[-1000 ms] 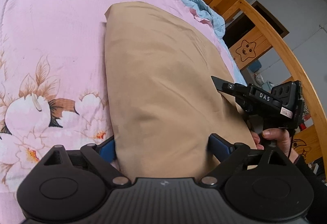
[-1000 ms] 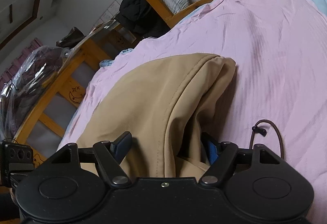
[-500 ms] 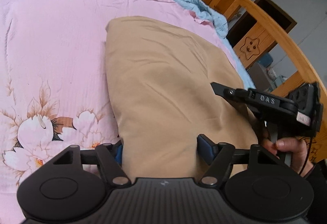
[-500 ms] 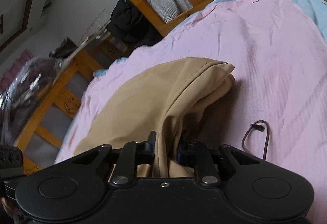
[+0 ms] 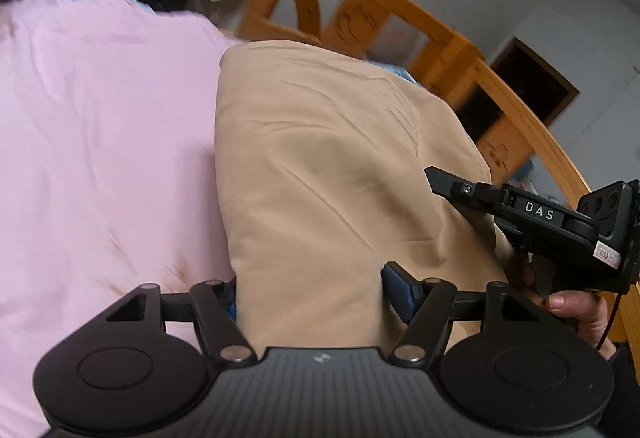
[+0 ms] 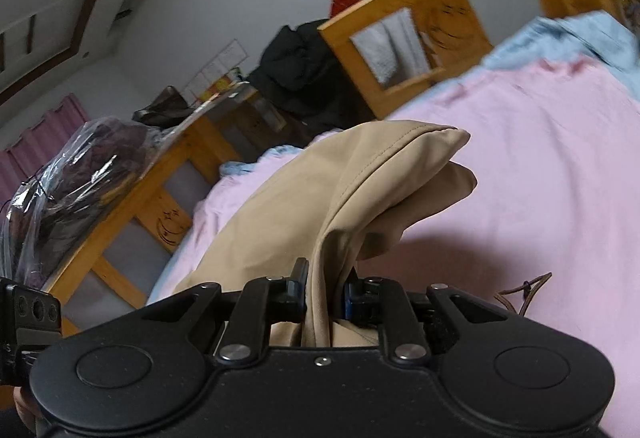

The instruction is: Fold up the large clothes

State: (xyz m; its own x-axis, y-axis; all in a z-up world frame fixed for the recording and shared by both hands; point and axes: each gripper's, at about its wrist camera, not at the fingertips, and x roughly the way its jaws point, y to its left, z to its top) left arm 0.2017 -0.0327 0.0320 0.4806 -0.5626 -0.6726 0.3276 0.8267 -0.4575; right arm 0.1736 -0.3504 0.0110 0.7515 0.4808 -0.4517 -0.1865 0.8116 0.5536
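Tan garment [image 5: 328, 166], centre frame on pink bed [image 5: 100, 138]: left tongs [image 5: 312, 292] and right tongs [image 6: 322, 296] both clamped on near hem, lifting for the fold.

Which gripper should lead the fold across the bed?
Probably right: the right gripper is clamped on a bunched edge of the garment, while the left gripper spans a wide fold.

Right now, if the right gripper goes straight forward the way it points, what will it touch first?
Most likely more of the tan garment that the right gripper already pinches; past its folded end lies the pink bedsheet, though depth is unclear.
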